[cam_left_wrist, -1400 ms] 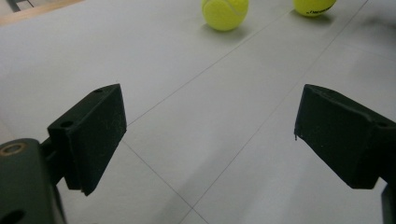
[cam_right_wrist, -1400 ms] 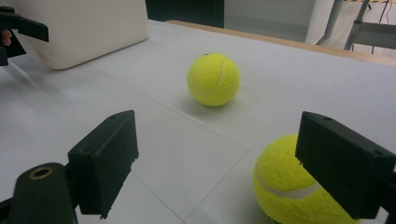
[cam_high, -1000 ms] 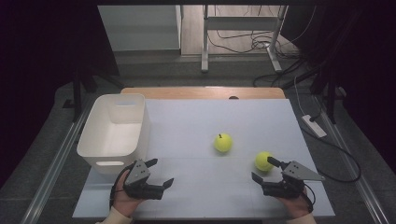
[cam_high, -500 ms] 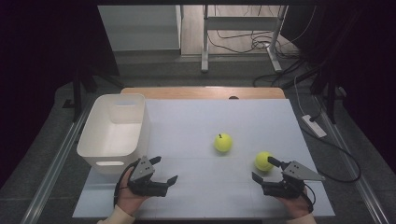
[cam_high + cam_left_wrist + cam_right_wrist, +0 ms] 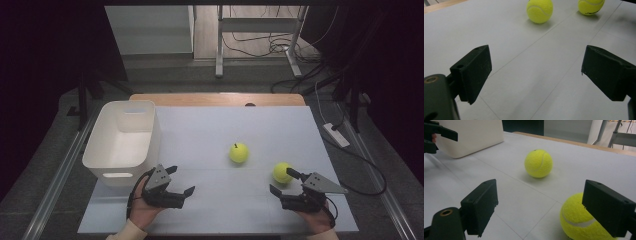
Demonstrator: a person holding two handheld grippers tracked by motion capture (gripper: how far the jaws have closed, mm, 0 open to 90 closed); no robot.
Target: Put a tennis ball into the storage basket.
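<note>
Two yellow tennis balls lie on the pale table. One ball (image 5: 239, 153) sits near the middle, also in the left gripper view (image 5: 539, 10) and the right gripper view (image 5: 538, 163). The other ball (image 5: 281, 172) (image 5: 591, 5) lies at the front right. My right gripper (image 5: 281, 181) (image 5: 541, 205) stands open low over the table. That nearer ball (image 5: 575, 222) rests just ahead of its right-hand jaw, partly behind it, with no pad pressing on it. My left gripper (image 5: 181, 180) (image 5: 535, 72) is open over bare table, pointing toward both balls, with nothing between its jaws.
A white plastic bin (image 5: 125, 145) (image 5: 471, 137) stands at the table's left, just behind the left hand. The table's wooden far edge (image 5: 215, 99) runs along the back. A power strip and cables (image 5: 336, 134) lie on the floor to the right.
The left gripper has shifted slightly to the right, away from the bin. The right gripper and both balls have stayed put.
</note>
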